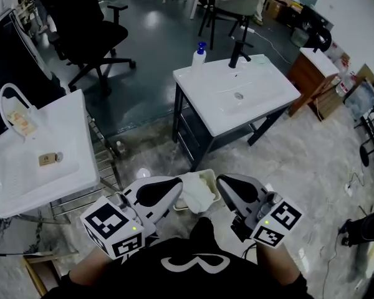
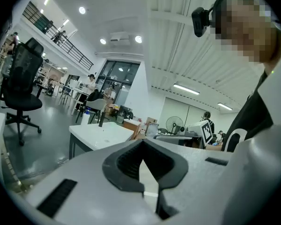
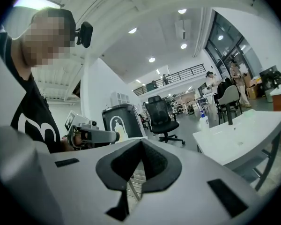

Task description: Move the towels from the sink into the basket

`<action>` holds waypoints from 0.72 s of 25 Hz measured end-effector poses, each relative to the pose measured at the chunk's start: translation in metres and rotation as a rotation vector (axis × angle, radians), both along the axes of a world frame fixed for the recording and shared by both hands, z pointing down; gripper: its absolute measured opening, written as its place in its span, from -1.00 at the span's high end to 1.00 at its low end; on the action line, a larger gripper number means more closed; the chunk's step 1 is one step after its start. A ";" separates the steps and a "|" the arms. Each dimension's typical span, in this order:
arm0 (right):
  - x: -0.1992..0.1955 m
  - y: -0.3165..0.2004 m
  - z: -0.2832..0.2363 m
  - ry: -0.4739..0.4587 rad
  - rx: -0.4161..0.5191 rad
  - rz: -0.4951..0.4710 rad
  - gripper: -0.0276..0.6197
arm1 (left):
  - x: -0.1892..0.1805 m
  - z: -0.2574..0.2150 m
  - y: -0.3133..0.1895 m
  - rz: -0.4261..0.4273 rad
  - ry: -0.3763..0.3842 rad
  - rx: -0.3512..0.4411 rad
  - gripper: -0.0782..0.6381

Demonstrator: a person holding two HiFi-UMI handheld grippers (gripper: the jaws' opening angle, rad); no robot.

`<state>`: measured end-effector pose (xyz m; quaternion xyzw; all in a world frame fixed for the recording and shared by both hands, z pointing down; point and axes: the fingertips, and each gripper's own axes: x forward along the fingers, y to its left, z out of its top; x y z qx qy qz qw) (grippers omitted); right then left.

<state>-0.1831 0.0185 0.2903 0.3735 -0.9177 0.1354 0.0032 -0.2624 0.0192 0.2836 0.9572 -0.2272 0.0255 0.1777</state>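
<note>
A small basket [image 1: 214, 179] stands on the floor just in front of me, with white towels [image 1: 196, 192] piled in it. My left gripper [image 1: 169, 187] is held low at its left and my right gripper [image 1: 227, 183] at its right, both near my chest. Each is shut with nothing between its jaws, as the left gripper view [image 2: 150, 184] and the right gripper view [image 3: 133, 184] show. The white sink [image 1: 237, 95] ahead has a bare basin with no towel in sight. It appears again in the left gripper view [image 2: 100, 135] and the right gripper view [image 3: 243, 130].
A blue-capped soap bottle [image 1: 200, 53] and a black faucet [image 1: 239, 52] stand on the sink's far edge. A second white sink [image 1: 40, 161] with small items is at my left. A black office chair [image 1: 90, 33] is behind, and a wooden cabinet [image 1: 311, 73] at the right.
</note>
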 end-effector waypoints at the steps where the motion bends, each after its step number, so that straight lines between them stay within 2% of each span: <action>1: 0.001 0.000 -0.002 0.001 0.004 0.008 0.91 | 0.002 0.001 0.001 0.006 0.002 -0.001 0.76; 11: 0.024 0.015 -0.002 -0.017 0.000 0.075 0.91 | 0.024 0.007 0.011 0.066 -0.010 -0.014 0.76; 18: 0.041 0.019 0.009 -0.028 -0.024 0.113 0.91 | 0.040 0.021 0.010 0.098 -0.013 -0.051 0.77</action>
